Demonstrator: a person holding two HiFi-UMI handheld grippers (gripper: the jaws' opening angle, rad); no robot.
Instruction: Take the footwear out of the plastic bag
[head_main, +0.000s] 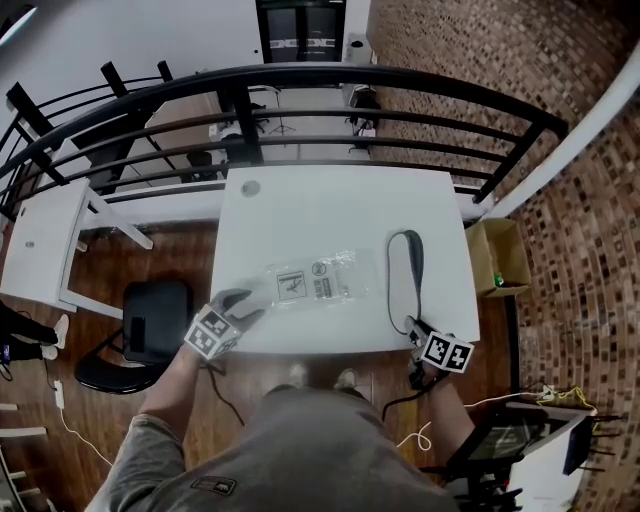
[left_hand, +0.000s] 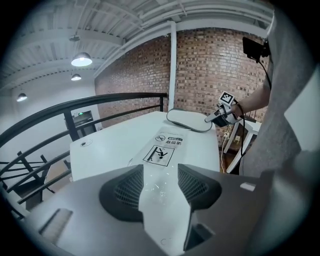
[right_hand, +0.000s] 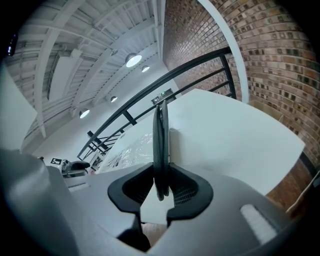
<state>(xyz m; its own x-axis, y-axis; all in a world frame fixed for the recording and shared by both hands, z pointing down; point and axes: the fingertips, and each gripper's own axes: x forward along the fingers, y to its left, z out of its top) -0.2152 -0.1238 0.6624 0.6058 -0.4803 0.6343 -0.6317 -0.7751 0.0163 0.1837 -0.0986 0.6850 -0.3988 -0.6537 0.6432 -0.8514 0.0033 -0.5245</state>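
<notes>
right gripper (head_main: 416, 330), jaws closed, pinches the near end of the flat grey dark-rimmed slipper (head_main: 404, 272), which lies lengthwise along the right edge of the white bench (head_main: 330, 205); left gripper (head_main: 243, 304), jaws apart, straddles the clear plastic bag (head_main: 312, 279) alongside.

The left tool (head_main: 238, 302), at seven o'clock in the head view, points toward two o'clock with its jaws apart, seemingly pressing nothing. The right tool (head_main: 413, 326), at five o'clock, points toward eleven, its jaws clamped on the footwear (head_main: 405, 275).
</notes>
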